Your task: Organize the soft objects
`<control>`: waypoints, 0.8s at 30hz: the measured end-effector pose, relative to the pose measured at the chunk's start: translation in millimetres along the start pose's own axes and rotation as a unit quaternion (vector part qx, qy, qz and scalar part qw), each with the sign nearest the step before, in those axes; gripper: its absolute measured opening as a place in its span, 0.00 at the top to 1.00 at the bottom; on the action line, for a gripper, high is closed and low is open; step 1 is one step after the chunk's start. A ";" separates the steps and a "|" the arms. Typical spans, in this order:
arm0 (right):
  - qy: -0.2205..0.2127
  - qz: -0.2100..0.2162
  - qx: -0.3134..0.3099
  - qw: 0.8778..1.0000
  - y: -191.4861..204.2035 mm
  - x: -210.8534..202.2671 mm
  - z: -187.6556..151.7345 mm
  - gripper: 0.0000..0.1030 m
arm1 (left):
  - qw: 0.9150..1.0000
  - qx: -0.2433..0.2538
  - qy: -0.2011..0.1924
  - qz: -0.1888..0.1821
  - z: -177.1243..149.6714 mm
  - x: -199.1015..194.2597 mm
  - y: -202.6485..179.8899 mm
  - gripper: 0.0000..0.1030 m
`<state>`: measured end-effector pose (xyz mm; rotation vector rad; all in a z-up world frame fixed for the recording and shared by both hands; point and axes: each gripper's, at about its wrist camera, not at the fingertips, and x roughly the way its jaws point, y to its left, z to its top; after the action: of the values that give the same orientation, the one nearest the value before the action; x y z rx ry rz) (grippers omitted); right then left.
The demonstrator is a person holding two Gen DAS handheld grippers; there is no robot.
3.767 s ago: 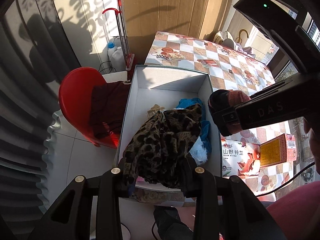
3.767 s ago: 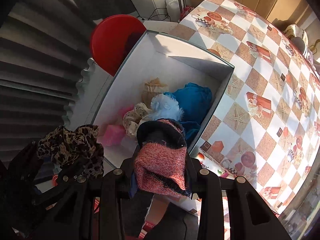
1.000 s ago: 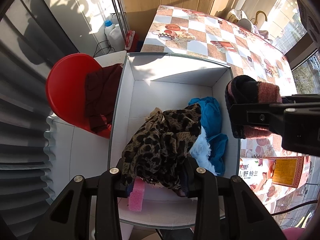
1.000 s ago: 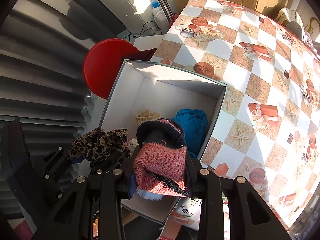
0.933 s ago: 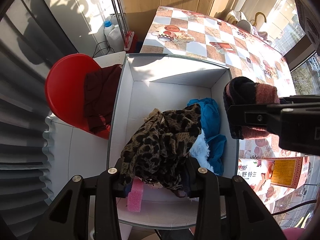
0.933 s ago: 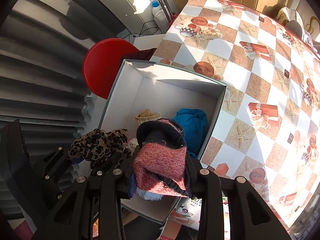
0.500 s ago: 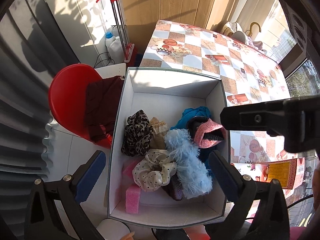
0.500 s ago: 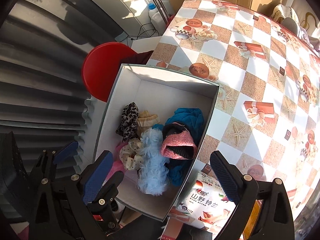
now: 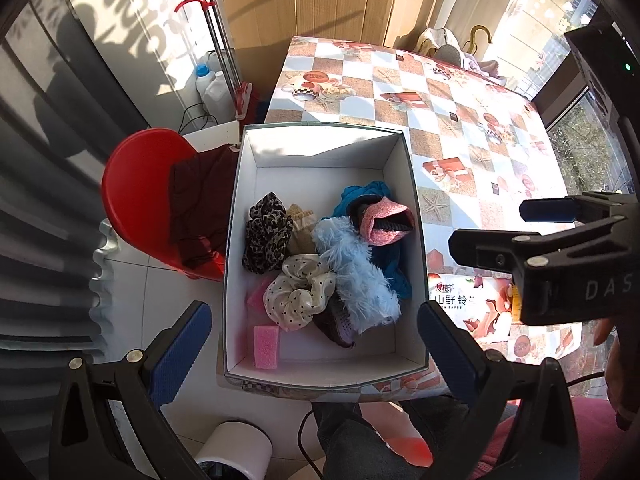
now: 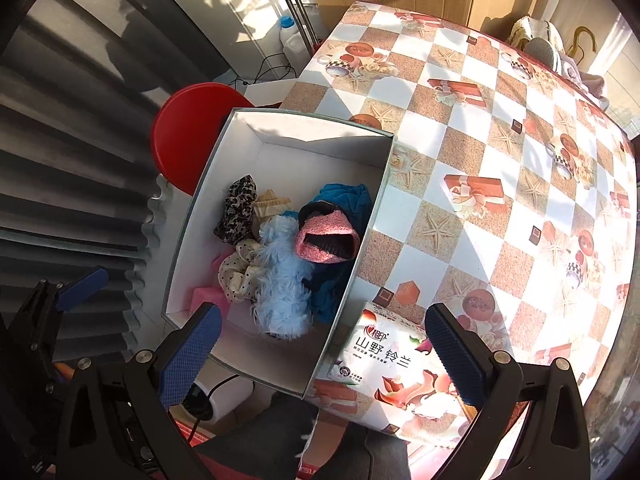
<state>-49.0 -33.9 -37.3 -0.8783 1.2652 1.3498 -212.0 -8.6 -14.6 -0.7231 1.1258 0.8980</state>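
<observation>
Left wrist view: left gripper (image 9: pixel 314 338) and right gripper (image 10: pixel 322 340) spread wide, empty — soft things piled in box (image 9: pixel 412 184); sorting looks nearly done.

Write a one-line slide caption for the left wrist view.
Open left hand-held gripper above white box holding leopard scrunchie, pink knit hat and other soft items.

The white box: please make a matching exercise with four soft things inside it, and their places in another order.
In the white box, left wrist view:
1. leopard scarf
2. pink knit hat
3. pink sponge
4. polka-dot scrunchie

a. near left corner, on the floor
b. right wall, on blue cloth
c. left wall, further back
d. middle, beside the pale blue fluffy piece

Pairs: 1-c, 2-b, 3-a, 4-d
</observation>
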 end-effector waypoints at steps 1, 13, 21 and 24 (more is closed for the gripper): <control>0.005 -0.002 0.005 1.000 -0.6 3.4 -3.7 0.01 | 1.000 0.003 0.002 0.003 -2.0 -0.5 -1.5 0.00; 0.003 -0.007 0.031 1.000 4.2 2.0 -16.3 0.01 | 0.999 0.032 -0.013 0.011 -1.7 -11.3 -4.8 0.00; -0.009 -0.009 0.043 0.999 9.6 -4.1 -19.1 0.01 | 0.999 0.043 -0.022 0.008 -0.5 -16.5 1.1 0.00; -0.011 -0.011 0.045 0.999 11.1 -5.7 -20.2 0.01 | 0.999 0.045 -0.024 0.003 0.0 -17.5 1.6 0.00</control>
<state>-61.5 -53.6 -33.0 -0.8100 1.2854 1.2728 -216.4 -11.9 2.2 -0.6212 1.1202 0.8592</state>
